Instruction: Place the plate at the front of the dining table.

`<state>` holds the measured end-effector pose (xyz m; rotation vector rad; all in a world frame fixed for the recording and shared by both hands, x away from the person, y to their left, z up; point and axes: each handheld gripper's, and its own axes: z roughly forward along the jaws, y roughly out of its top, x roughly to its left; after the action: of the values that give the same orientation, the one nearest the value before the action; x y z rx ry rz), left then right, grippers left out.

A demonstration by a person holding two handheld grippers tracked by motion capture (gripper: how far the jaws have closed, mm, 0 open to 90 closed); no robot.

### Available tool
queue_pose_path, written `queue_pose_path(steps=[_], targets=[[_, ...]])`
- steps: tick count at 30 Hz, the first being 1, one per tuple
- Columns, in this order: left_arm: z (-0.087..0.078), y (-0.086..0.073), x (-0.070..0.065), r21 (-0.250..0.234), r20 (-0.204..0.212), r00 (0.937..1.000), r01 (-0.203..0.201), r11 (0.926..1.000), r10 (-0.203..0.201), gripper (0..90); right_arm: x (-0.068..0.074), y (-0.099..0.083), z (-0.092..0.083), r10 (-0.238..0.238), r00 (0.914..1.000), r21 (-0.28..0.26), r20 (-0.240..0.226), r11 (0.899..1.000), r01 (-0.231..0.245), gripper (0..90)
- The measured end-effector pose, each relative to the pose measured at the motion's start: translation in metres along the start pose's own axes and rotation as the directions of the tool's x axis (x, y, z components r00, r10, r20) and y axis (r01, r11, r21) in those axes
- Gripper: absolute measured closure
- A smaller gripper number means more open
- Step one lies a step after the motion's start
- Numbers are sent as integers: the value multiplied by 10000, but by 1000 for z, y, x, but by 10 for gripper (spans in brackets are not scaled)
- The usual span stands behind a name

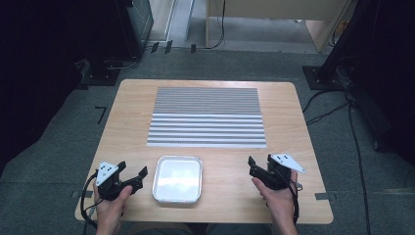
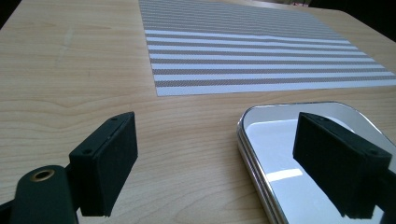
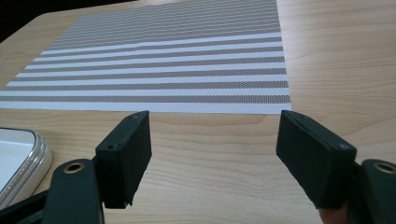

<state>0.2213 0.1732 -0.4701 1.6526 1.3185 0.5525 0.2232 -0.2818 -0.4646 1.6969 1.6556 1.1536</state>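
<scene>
A shiny rectangular metal tray (image 1: 177,158), with nothing in it, sits near the table's front edge between my two grippers. Behind it lies a grey-and-white striped placemat (image 1: 205,117). My left gripper (image 1: 133,169) is held low just left of the tray and stands open. In the left gripper view my left gripper (image 2: 215,140) has its jaws wide apart, and the tray's rim (image 2: 243,135) shows between them, untouched. My right gripper (image 1: 260,161) is open to the right of the tray. My right gripper (image 3: 215,135) has bare wood between its jaws, the placemat (image 3: 163,60) ahead and the tray's corner (image 3: 35,158) at the left.
The light wooden table (image 1: 132,112) has rounded corners and bare wood on both sides of the placemat (image 2: 261,51). Grey carpet with cables surrounds it, and dark equipment stands at the far left and right.
</scene>
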Motion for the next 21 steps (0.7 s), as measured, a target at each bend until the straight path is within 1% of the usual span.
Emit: queue_pose_path(steps=[3, 6, 9, 10, 11, 13, 15, 18, 19, 21], targets=[[0, 0, -1, 18, 38, 10000, -32, 10000, 32, 139, 5, 0, 0, -54, 9999, 6, -115, 10000, 54, 279], [0, 1, -3, -20, 36, 10000, -62, 10000, 62, 139, 10, -2, 1, -117, 9996, 74, -274, 9999, 119, 342], [1, 0, -5, 86, -37, 10000, -74, 9999, 75, 142, 15, -3, 1, -122, 9991, 74, -412, 9999, 125, 390], [1, 0, -5, 131, -27, 10000, -57, 9999, 57, 142, 19, -4, 0, -121, 9986, 34, -511, 9999, 123, 407], [1, 0, -5, 180, 21, 10000, -15, 9998, 15, 142, 19, -4, 0, -121, 9986, 34, -511, 9999, 123, 407], [2, 0, -4, 203, 34, 10000, 66, 9998, -67, 142, 24, -5, -1, -26, 9972, -84, -742, 10000, 20, 426], [2, 1, -5, 225, 46, 9999, 100, 9997, -101, 142, 26, -5, -1, -12, 9968, -69, -797, 10000, 7, 431], [3, 1, -6, 279, 73, 9999, 100, 9996, -102, 142, 32, -7, -1, -151, 9953, -56, -960, 9999, 146, 447], [3, 1, -7, 299, 94, 9999, 120, 9995, -123, 141, 34, -9, 0, -278, 9948, -40, -975, 9996, 275, 452], [4, 0, -8, 358, 160, 9998, 126, 9993, -131, 141, 37, -10, 1, -307, 9936, -51, -1090, 9995, 303, 457]])
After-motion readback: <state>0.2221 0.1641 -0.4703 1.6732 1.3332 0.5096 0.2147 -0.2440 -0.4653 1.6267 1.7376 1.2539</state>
